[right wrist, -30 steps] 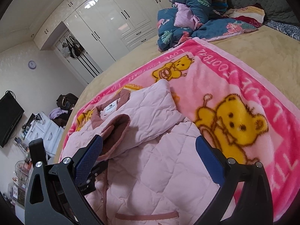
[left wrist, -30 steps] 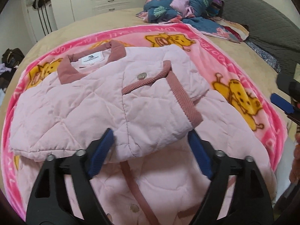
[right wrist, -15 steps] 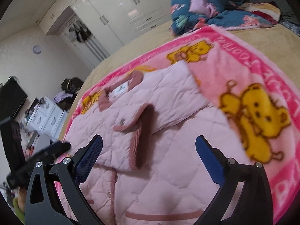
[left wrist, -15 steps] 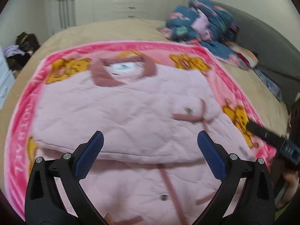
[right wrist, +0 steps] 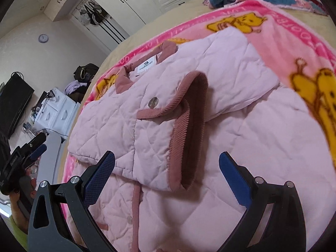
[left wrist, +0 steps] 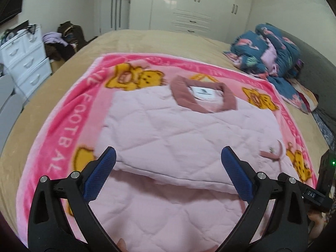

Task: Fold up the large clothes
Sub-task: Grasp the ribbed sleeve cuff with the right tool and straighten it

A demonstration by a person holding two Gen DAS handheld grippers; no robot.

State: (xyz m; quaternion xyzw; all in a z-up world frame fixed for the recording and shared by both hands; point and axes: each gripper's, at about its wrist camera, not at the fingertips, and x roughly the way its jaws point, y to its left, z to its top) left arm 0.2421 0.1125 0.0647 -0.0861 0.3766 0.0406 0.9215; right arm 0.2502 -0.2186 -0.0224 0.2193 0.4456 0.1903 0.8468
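Tan bed [left wrist: 159, 42] carried a pink bear blanket [left wrist: 63, 130], and the jacket [left wrist: 189, 138] lay flat on that blanket, collar [left wrist: 184, 96] far from the cameras, one sleeve folded across the chest with its cuff [right wrist: 189, 130] on top. Quilted pink fabric looked soft, puffy and light; likely to spring back from a fold and slide a bit on itself, so thin pinches could slip. Better holds, by my read: the hem corners nearest the tools, or the corded trim, taking both layers. Left tool [left wrist: 168, 176] was spread wide, its jaws having just been opening, nothing between them, hovering over the lower half. Right tool [right wrist: 167, 176] was also spread and empty, above the cuff. Snap button [right wrist: 152, 102] sat beside the cuff.
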